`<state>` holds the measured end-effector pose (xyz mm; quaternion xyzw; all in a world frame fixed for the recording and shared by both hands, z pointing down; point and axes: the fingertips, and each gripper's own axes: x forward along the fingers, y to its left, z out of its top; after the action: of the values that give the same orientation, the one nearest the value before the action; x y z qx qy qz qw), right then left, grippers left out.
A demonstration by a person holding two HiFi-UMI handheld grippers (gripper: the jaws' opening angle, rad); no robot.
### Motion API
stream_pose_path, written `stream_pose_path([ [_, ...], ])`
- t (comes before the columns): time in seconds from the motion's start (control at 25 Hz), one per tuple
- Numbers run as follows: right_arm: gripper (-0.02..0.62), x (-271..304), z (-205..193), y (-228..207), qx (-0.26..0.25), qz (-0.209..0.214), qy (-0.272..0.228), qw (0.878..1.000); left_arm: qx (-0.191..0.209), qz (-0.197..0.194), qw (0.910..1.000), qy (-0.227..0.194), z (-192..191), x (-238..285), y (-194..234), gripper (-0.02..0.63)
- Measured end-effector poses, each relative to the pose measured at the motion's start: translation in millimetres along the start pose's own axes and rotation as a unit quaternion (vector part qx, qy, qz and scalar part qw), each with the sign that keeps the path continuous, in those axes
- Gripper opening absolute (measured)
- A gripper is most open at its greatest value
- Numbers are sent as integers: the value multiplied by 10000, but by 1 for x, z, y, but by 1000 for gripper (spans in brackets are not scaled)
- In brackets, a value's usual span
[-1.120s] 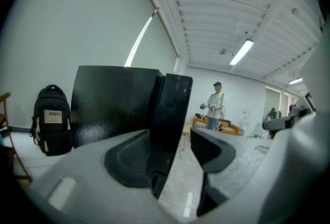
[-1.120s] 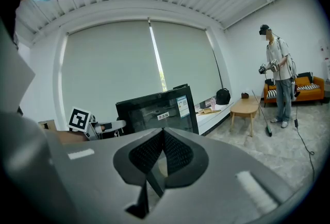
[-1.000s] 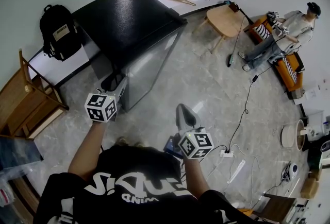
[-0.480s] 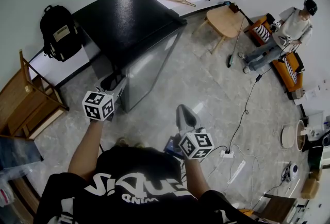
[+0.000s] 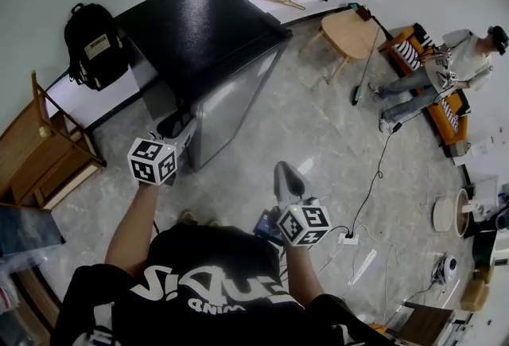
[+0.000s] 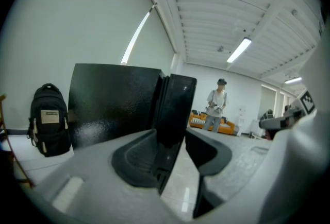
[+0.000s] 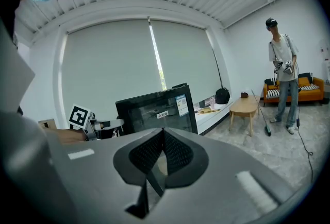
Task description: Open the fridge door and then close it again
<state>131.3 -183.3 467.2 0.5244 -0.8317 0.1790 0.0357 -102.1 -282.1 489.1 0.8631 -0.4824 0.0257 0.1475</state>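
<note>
A low black fridge [image 5: 199, 26] stands ahead with its grey glass door [image 5: 235, 102] facing right. My left gripper [image 5: 181, 130] is at the door's near left corner. In the left gripper view the door's black edge [image 6: 178, 109] stands between the jaws of that gripper [image 6: 172, 158]. The jaws are closing, and floor still shows between the edge and the right pad. A thin gap runs between door and fridge body. My right gripper [image 5: 286, 176] hangs over the floor to the right, shut and holding nothing [image 7: 163, 153]. The fridge [image 7: 154, 112] shows ahead of it.
A black backpack [image 5: 95, 34] leans on the wall left of the fridge, and a wooden chair [image 5: 44, 153] stands nearer. At the back right are a round wooden table [image 5: 350, 30] and a person [image 5: 445, 66] by an orange sofa. A cable [image 5: 374, 177] and power strip [image 5: 347, 237] lie on the floor.
Both grippers have kept their places. The person by the sofa has shifted to the right.
</note>
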Motion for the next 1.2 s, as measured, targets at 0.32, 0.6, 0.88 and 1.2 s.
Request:
stream_pose_path([
  [0.32,-3,3,4,2,-17,22,-20,10000,118,-482,9988,60,-9,-2,-43,178],
  [0.6,-3,-16,1,-8,11,-169,-63,9998,45,-762,9970,113,-19,-5,-76,175],
  [0.88,-3,-30,0,-21,85,-343,-135,9993,-55,-1069,9941,154,-25,-5,-102,161],
  [1.2,-3,-42,-1,-32,147,-495,-185,9985,-67,-1293,9913,221,-29,-4,-121,114],
])
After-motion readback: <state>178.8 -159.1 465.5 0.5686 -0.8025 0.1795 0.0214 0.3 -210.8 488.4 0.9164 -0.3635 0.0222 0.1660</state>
